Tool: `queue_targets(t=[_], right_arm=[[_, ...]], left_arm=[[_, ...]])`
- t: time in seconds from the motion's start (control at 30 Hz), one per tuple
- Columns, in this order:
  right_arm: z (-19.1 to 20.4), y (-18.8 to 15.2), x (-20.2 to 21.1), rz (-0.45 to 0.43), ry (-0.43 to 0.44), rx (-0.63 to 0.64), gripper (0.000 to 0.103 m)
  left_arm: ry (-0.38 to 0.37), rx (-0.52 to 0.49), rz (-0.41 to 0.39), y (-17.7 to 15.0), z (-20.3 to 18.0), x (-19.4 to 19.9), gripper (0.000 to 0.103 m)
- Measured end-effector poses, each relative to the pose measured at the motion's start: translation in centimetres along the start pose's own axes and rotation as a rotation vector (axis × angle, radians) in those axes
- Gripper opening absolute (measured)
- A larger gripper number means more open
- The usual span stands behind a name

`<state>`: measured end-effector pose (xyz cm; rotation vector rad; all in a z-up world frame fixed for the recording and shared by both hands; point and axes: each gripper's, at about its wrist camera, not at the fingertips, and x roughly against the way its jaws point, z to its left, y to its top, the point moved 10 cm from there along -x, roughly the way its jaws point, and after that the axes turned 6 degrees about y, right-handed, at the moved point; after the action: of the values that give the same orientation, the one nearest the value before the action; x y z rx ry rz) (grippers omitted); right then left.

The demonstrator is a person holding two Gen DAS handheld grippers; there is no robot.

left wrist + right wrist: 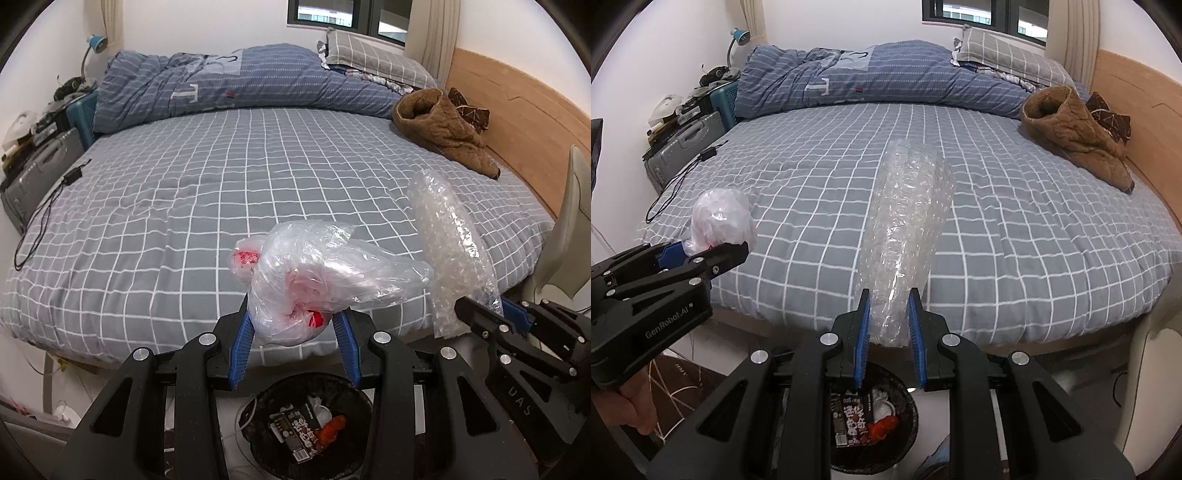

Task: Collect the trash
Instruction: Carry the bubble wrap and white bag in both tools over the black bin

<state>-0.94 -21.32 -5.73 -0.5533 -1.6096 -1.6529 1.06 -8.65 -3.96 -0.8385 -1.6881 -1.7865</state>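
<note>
My left gripper point(293, 314) is shut on a crumpled clear plastic bag point(325, 277) with red print, held above the black trash bin point(258, 406). It also shows in the right wrist view point(701, 254), with the bag point(722, 218) sticking up from it. My right gripper point(888, 306) is shut on a roll of bubble wrap point(908, 229), held upright above the same bin point(912, 413). In the left wrist view the right gripper point(487, 310) and its bubble wrap point(450, 236) are at the right. The bin holds a dark printed carton point(301, 432) and red scraps.
A bed with a grey checked sheet point(221, 184) fills the view ahead. A blue quilt point(240, 81), a pillow point(373, 55) and a brown coat point(439, 125) lie at its far side. A grey suitcase point(33, 177) stands left; a black cable point(48, 210) lies on the sheet.
</note>
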Motion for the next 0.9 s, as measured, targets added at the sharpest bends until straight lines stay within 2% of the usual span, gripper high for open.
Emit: queue_targets(t=[0.5, 0.9], right_arm=[[1.4, -6.2, 0.9, 0.04, 0.002, -0.009, 0.019], [1.0, -11.4, -0.6, 0.099, 0.001, -0.025, 0.019]], left_arm=[[-0.003, -0.006, 0.044, -6.4, 0.0, 1.4, 0.04], [-0.014, -0.003, 0.116, -12.1, -0.3, -0.7, 0.04]])
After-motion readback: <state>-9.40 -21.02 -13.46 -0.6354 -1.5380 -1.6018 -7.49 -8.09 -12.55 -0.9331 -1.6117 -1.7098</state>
